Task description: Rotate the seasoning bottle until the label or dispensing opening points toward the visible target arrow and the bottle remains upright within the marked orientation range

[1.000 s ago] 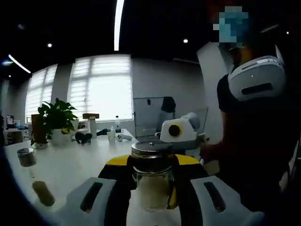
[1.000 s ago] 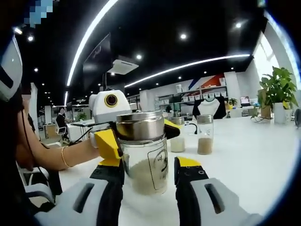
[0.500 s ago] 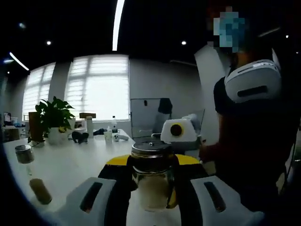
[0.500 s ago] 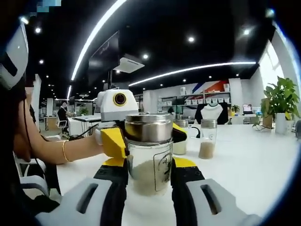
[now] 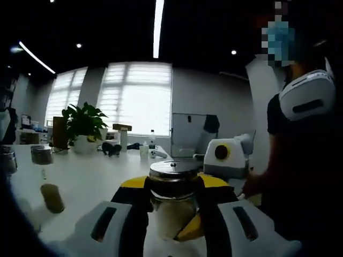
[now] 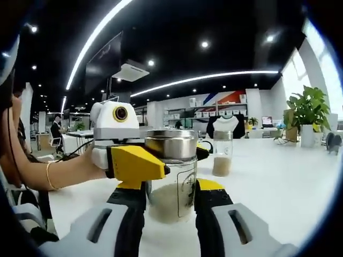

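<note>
The seasoning bottle [image 5: 172, 199] is a clear glass jar with a steel lid and pale powder inside. It stands upright on the white table [image 5: 88, 184]. My left gripper [image 5: 172, 184] is shut on it, with yellow-tipped fingers [image 5: 134, 183] on either side of the lid. In the right gripper view the bottle [image 6: 171, 179] shows a printed label facing the camera, and my right gripper [image 6: 170, 187] is shut on its lower body. The left gripper's yellow pad [image 6: 135, 163] presses the lid from the left, held by a person's hand [image 6: 88, 166].
Two more seasoning jars [image 5: 45, 176] stand at the left, and a potted plant [image 5: 84, 128] stands behind them. Another jar [image 6: 221, 158] is just beyond the bottle, with a plant [image 6: 304, 115] far right. A person [image 5: 305, 160] is close on the right. The table [image 6: 284, 187] stretches away to the right.
My right gripper's jaws closed onto the bottle. The left gripper has swung around the lid, so its yellow pad now faces the right gripper's camera. The left view has shifted, so the side jars sit further in.
</note>
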Demonstrator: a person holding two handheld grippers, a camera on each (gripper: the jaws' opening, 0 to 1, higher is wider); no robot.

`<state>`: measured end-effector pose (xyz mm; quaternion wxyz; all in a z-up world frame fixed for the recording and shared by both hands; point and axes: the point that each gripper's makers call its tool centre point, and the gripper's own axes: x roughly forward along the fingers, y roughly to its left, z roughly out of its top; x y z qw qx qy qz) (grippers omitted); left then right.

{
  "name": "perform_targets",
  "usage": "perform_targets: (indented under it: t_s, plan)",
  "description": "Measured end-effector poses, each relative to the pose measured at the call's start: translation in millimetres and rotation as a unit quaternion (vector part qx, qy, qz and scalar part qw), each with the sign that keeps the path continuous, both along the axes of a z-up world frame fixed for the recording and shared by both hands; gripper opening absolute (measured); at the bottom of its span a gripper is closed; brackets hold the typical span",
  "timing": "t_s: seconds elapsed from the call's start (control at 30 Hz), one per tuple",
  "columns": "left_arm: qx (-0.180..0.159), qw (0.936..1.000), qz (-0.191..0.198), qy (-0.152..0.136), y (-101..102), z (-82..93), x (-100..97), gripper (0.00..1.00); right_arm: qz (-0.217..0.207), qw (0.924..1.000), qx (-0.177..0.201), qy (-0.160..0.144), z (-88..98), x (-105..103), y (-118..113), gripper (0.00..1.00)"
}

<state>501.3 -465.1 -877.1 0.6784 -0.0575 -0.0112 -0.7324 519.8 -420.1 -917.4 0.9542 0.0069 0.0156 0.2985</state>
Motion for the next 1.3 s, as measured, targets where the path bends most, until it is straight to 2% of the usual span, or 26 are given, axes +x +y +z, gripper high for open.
perform_targets:
  t_s: [0.07, 0.13, 0.17, 0.2, 0.27, 0.33, 0.37, 0.4, 0.47, 0.57, 0.67, 0.7, 0.73, 0.8, 0.83, 0.87, 0.9, 0.93, 0.97, 1.03, 1.07, 1.13, 1.2, 1.3]
  plan:
    - [0.008, 0.9994, 0.034, 0.001, 0, -1.3, 6.4, 0.38, -0.01, 0.9999, -0.001, -0.003, -1.3, 4, 1, 0.33]
    - [0.017, 0.9975, 0.069, 0.005, 0, -2.0, 12.0, 0.38, -0.036, 0.9987, -0.029, -0.022, -1.2, 9, -2, 0.33]
    - [0.019, 0.996, 0.086, 0.011, 0, -1.5, 15.2, 0.38, -0.042, 0.9983, -0.031, -0.028, -0.4, 11, -1, 0.33]
    - [0.025, 0.9944, 0.1, 0.021, 1, -2.3, 17.9, 0.38, -0.049, 0.9984, -0.018, -0.024, -0.5, 13, 0, 0.33]
    - [0.024, 0.9908, 0.132, 0.019, 0, -0.3, 23.4, 0.39, -0.067, 0.9974, 0.024, -0.013, 1.1, 17, 0, 0.33]
    - [0.03, 0.9833, 0.178, 0.022, 1, 0.4, 29.1, 0.4, -0.093, 0.995, 0.021, -0.027, 3.0, 22, -4, 0.32]
    - [0.041, 0.9795, 0.197, 0.006, 3, -1.1, 31.5, 0.39, -0.101, 0.9942, 0.02, -0.031, 3.1, 24, -6, 0.33]
    - [0.038, 0.9753, 0.217, 0.007, 4, 0.5, 33.4, 0.38, -0.112, 0.9927, 0.025, -0.038, 5.3, 27, -7, 0.33]
    - [0.047, 0.9689, 0.242, -0.014, 5, 2.4, 32.1, 0.38, -0.119, 0.9914, 0.03, -0.046, 6.9, 28, -7, 0.33]
    - [0.067, 0.9576, 0.28, -0.013, 10, 0.0, 31.6, 0.38, -0.136, 0.9884, 0.024, -0.064, 9.6, 28, -7, 0.33]
    - [0.068, 0.9497, 0.306, -0.007, 14, 0.0, 28.7, 0.38, -0.143, 0.9869, 0.023, -0.071, 8.7, 26, -3, 0.33]
    - [0.064, 0.9429, 0.327, 0.01, 18, -0.4, 30.5, 0.39, -0.143, 0.9867, 0.025, -0.072, 8.5, 25, -2, 0.33]
    - [0.059, 0.9388, 0.339, 0.016, 20, 0.8, 32.1, 0.39, -0.144, 0.9864, 0.027, -0.074, 8.0, 24, 1, 0.33]
    - [0.063, 0.9275, 0.368, 0.009, 26, -0.2, 32.9, 0.4, -0.144, 0.9862, 0.031, -0.076, 7.4, 22, 6, 0.33]
    - [0.072, 0.9173, 0.392, -0.005, 30, -2.1, 33.5, 0.4, -0.143, 0.9863, 0.033, -0.075, 7.3, 22, 7, 0.33]
    - [0.066, 0.9125, 0.404, 0.001, 31, -3.0, 33.0, 0.4, -0.146, 0.9859, 0.032, -0.076, 6.6, 23, 10, 0.33]
    - [0.064, 0.9017, 0.427, 0.023, 35, -6.8, 34.7, 0.4, -0.146, 0.9859, 0.031, -0.075, 6.2, 23, 11, 0.33]
    - [0.06, 0.8964, 0.438, 0.03, 37, -7.7, 34.4, 0.4, -0.148, 0.9855, 0.033, -0.076, 5.7, 24, 12, 0.33]
    - [0.055, 0.8941, 0.444, 0.023, 37, -6.3, 33.1, 0.41, -0.148, 0.9853, 0.038, -0.077, 5.5, 25, 12, 0.33]
    - [0.06, 0.8851, 0.461, 0.018, 40, -8.1, 29.9, 0.42, -0.147, 0.9853, 0.039, -0.078, 4.0, 24, 15, 0.33]
    - [0.06, 0.8801, 0.471, 0.017, 41, -8.3, 27.9, 0.42, -0.148, 0.9851, 0.018, -0.086, 4.9, 23, 16, 0.33]
    - [0.053, 0.8753, 0.481, 0.011, 42, -3.6, 29.8, 0.41, -0.149, 0.9843, 0.022, -0.093, 7.6, 22, 17, 0.33]
    - [0.055, 0.8741, 0.482, 0.01, 42, -3.5, 30.7, 0.41, -0.149, 0.9841, 0.025, -0.094, 8.2, 23, 17, 0.33]
    - [0.051, 0.863, 0.503, 0.0, 45, 0.3, 34.2, 0.4, -0.147, 0.9851, 0.014, -0.089, 4.6, 25, 19, 0.33]
